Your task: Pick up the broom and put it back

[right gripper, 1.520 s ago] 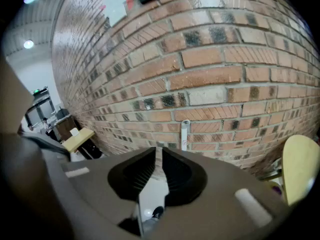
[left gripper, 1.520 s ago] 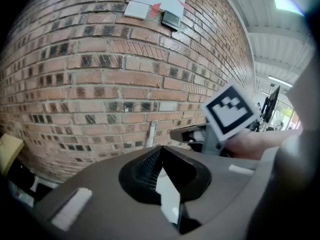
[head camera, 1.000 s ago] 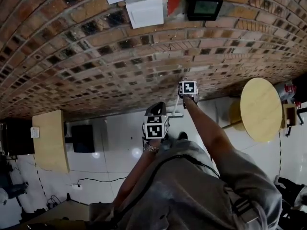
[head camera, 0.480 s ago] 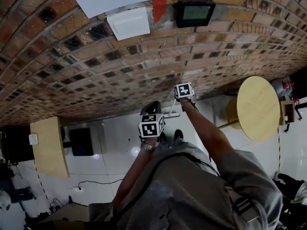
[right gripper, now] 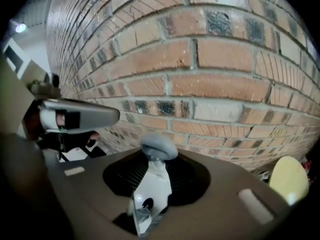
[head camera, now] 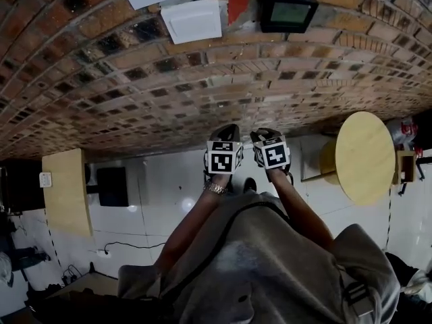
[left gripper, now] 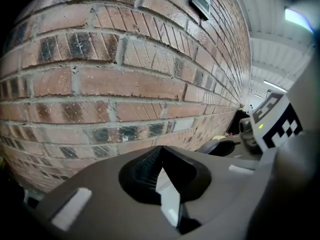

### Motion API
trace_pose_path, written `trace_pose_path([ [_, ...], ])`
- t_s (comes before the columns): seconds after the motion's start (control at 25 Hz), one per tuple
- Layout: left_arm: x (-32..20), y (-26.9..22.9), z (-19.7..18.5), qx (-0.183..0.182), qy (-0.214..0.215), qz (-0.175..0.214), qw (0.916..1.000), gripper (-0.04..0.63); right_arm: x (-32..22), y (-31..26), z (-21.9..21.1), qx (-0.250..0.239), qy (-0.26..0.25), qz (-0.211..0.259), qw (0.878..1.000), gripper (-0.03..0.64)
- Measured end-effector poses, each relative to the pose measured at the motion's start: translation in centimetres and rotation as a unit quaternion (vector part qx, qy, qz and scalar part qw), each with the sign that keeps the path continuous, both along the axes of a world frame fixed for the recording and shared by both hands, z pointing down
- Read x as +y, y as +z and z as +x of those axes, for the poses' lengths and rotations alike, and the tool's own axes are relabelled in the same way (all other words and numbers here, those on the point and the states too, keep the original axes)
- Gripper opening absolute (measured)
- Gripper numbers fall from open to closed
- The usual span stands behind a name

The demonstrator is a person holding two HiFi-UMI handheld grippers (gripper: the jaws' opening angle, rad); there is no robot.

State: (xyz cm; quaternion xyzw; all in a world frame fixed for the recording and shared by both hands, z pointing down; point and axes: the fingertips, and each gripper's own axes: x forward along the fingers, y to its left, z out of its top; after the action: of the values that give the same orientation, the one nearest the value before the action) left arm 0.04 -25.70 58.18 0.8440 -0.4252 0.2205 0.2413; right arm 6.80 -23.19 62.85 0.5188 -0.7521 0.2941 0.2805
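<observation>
The broom shows only in the right gripper view, as a white handle (right gripper: pixel 152 184) with a grey cap (right gripper: pixel 159 147) at its end. It runs between the jaws of my right gripper (right gripper: pixel 156 160), which is shut on it, and the cap pokes out past the tips. In the head view the right gripper (head camera: pixel 267 136) and left gripper (head camera: pixel 227 132) hang side by side in front of the brick wall (head camera: pixel 135 93), and no broom shows there. My left gripper (left gripper: pixel 160 151) has its tips together. A white sliver shows in the gap behind them.
A round wooden table (head camera: pixel 365 156) stands at the right by the wall and a wooden cabinet (head camera: pixel 66 192) at the left. A white box (head camera: pixel 194 20) and a dark panel (head camera: pixel 289 12) hang on the wall. A cable (head camera: pixel 135 250) lies on the white floor (head camera: pixel 162 194).
My right gripper has come back from near the wall and now sits beside the left one. The thin white handle seen by it earlier is out of the head view. The left gripper drifted right.
</observation>
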Motion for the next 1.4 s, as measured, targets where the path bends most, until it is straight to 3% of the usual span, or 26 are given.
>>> trace_pose_path([
  [0.2,-0.6,-0.7,0.9,0.002,0.003,0.006,1.0000,0.002,-0.1,-2.5,0.5,-0.022,0.013,0.005,1.000,0.101],
  [0.32,-1.0,-1.1,0.9,0.015,-0.007,0.009,0.9998,0.003,0.0,-2.6,0.0,-0.034,0.008,0.000,0.999,0.101],
  [0.64,-1.2,-0.8,1.0,0.007,-0.008,0.007,0.9999,0.005,0.5,-1.8,-0.7,-0.041,-0.010,-0.016,0.999,0.101],
  [1.0,0.5,0.1,-0.8,0.002,-0.033,-0.007,0.9994,0.005,-1.4,13.0,0.7,0.017,-0.022,-0.110,0.994,0.100],
  [1.24,1.9,1.6,-4.4,-0.020,-0.079,-0.020,0.9965,0.005,-8.0,13.9,1.5,0.028,-0.019,-0.033,0.999,0.100],
  [1.4,3.3,2.6,-5.6,-0.030,-0.098,-0.036,0.9941,0.005,-10.1,14.6,3.4,0.025,0.017,-0.036,0.999,0.098],
])
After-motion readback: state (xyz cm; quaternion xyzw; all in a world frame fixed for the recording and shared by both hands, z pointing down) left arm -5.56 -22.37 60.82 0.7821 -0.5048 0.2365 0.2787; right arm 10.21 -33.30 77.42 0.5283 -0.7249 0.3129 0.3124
